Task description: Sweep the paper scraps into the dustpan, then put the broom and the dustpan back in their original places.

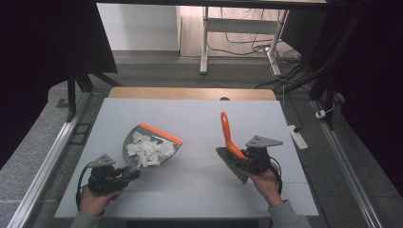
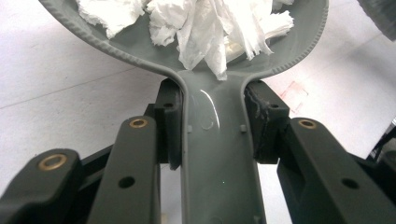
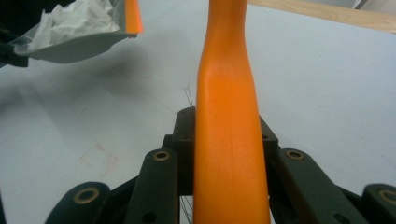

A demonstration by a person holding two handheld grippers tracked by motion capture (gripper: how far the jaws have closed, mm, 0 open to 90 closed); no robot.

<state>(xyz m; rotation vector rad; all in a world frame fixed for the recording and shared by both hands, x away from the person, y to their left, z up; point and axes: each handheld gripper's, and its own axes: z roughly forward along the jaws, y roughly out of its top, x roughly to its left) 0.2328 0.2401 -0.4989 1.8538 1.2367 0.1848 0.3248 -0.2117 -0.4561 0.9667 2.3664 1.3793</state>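
the left gripper (image 1: 124,175) fingers pinch the stiff, glossy dustpan (image 1: 153,145) by its narrow handle over the tabletop (image 1: 199,118), loose light paper scraps (image 1: 148,149) inside — right gripper (image 1: 241,162) clamps the rigid brush (image 1: 229,135) handle.

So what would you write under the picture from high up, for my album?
Sweeping done: the left gripper holds a grey dustpan heaped with paper scraps, the right gripper an orange-handled brush.
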